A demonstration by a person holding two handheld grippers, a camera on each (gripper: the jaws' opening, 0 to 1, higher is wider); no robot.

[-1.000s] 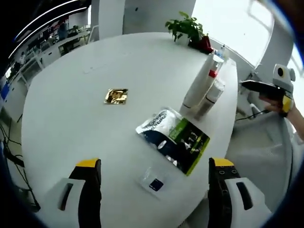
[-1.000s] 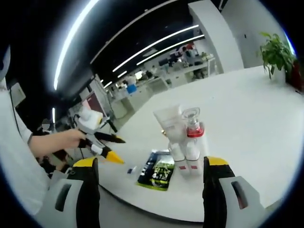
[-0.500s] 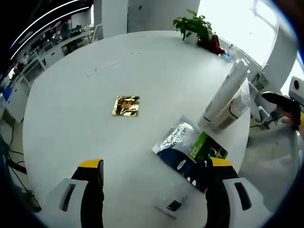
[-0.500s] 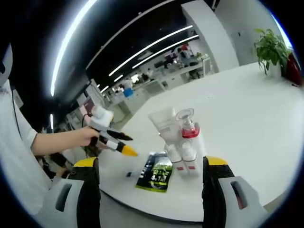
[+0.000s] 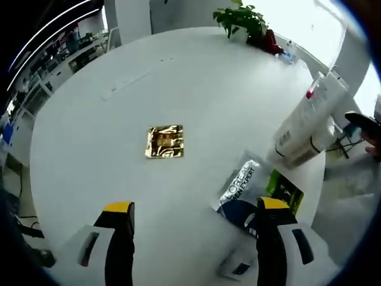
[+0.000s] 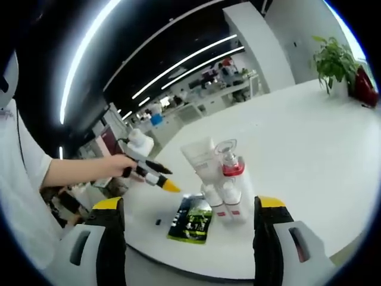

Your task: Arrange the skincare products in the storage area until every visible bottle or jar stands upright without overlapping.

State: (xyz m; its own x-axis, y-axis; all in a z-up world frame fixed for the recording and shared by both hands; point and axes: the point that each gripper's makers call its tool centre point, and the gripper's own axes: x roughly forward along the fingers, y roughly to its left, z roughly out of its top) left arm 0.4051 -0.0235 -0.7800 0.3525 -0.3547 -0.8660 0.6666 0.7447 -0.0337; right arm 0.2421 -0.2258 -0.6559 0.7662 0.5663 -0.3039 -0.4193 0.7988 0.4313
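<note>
A: In the left gripper view, what lies on the round white worktop (image 5: 196,77), from left to right?

B: A gold sachet (image 5: 165,141) lies flat with much bare surface around it. Further right a green and white pouch (image 5: 253,190) lies flat near the edge. Beside it the white tube (image 5: 303,118) and the bottles (image 5: 318,140) stand upright together, close to the right edge. A plant (image 5: 241,18) stands at the far edge.

A: And the left claw (image 5: 193,223)?

B: It hangs above the near edge, its jaws wide apart with nothing between them.

A: What about the right gripper view?

B: The left claw (image 6: 159,180) comes in from the left, held by a hand (image 6: 116,167); its yellow tips are together there. The pouch (image 6: 190,221) lies by the near edge, the bottles (image 6: 229,193) just beside it. The right claw (image 6: 187,223) is wide and empty.

A: What differs from a second ago?

B: The left claw has moved over the worktop, nearer the sachet. The things lie as before.
</note>
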